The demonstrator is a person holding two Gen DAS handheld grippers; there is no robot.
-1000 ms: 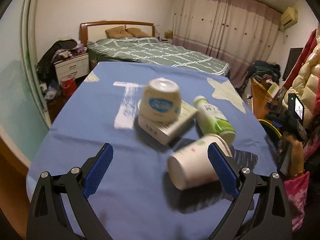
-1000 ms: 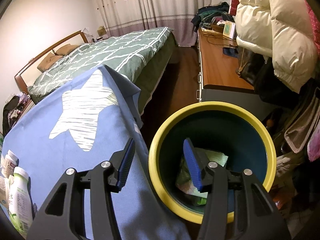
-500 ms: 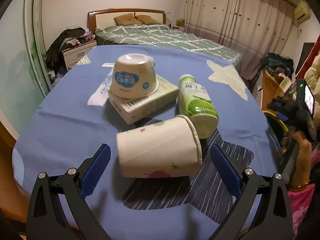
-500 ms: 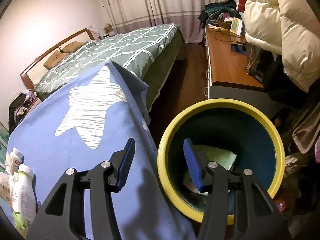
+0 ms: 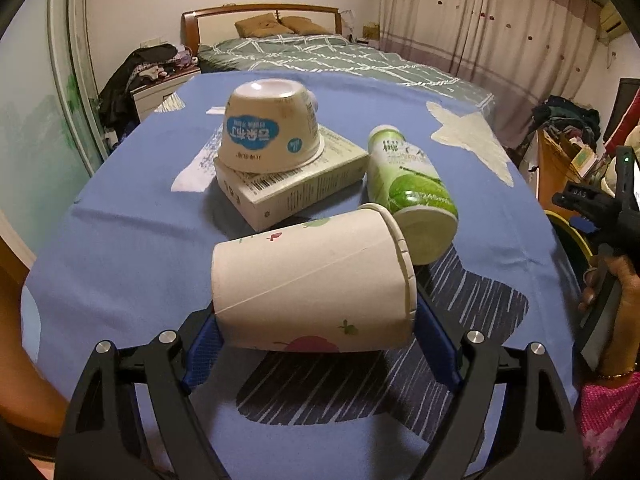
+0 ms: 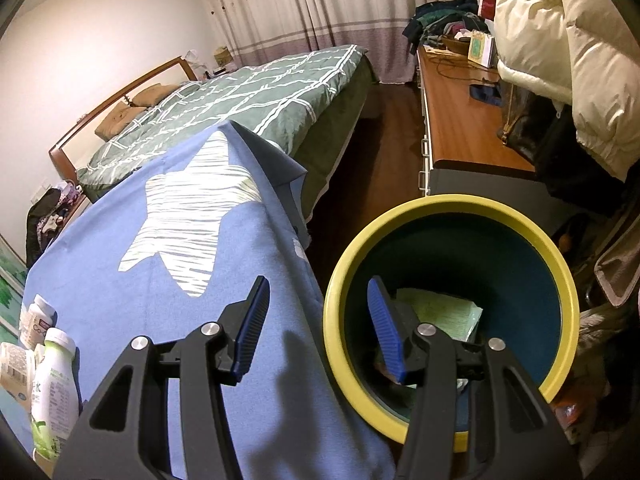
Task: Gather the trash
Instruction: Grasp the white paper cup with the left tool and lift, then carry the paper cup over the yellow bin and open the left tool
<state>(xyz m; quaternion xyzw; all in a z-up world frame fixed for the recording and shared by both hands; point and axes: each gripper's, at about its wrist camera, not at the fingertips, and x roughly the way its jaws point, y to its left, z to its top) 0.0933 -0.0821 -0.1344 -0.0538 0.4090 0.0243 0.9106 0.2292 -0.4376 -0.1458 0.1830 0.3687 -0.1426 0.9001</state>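
Note:
A white paper cup lies on its side on the blue tablecloth. My left gripper has its blue fingers around the cup, one at its base and one at its rim, touching it. Behind it lie a green-labelled bottle, a white carton box and an upside-down yogurt tub on the box. My right gripper is open and empty at the table's edge, its right finger over the yellow-rimmed bin, which holds green paper.
A bed stands behind the table. A wooden desk with clutter and a white puffy jacket stand beyond the bin. The bottle also shows in the right wrist view. A nightstand with clothes is at far left.
My left gripper has moved forward onto the paper cup and narrowed around it. My right gripper has drifted slightly over the bin's rim and stayed open.

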